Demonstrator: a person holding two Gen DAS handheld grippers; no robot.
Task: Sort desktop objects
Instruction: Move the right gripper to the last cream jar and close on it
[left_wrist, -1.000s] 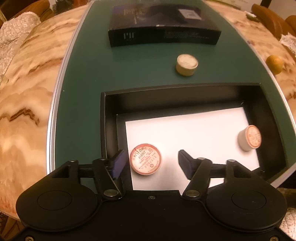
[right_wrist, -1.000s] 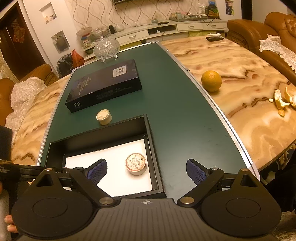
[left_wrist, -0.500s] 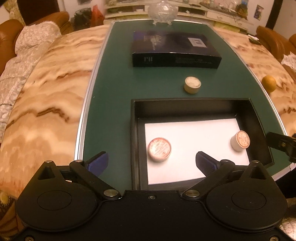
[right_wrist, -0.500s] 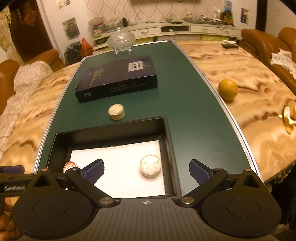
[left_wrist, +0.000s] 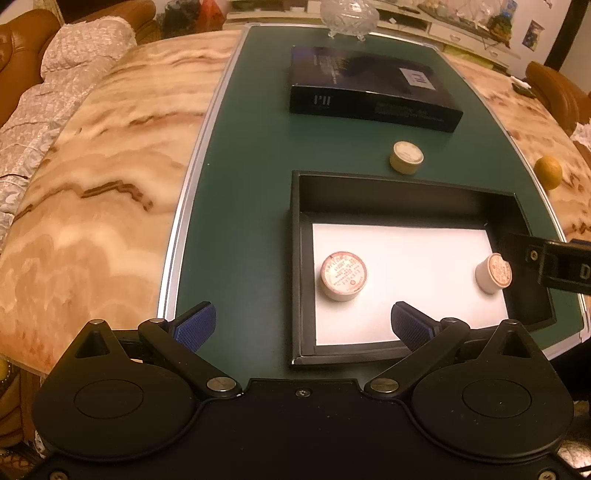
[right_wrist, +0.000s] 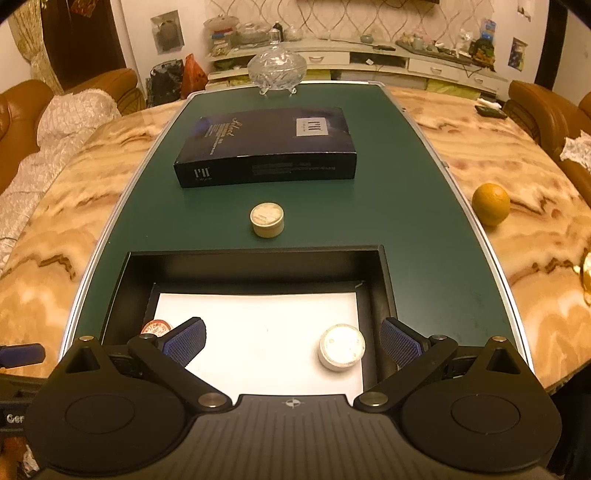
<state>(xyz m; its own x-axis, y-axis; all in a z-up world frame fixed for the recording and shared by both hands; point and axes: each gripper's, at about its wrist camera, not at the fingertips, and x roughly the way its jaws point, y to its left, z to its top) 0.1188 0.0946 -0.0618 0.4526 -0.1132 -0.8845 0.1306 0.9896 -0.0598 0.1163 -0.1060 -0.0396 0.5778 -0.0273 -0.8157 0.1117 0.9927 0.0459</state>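
Fingers spread on both my grippers; I should straddle the stray jar (right_wrist: 267, 220) squarely before carrying it to the tray (right_wrist: 255, 258).

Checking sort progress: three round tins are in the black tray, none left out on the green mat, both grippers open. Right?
Not quite. Two round tins sit in the black tray; a third is out on the green mat, as the right wrist view shows. Both the left gripper and right gripper are open.
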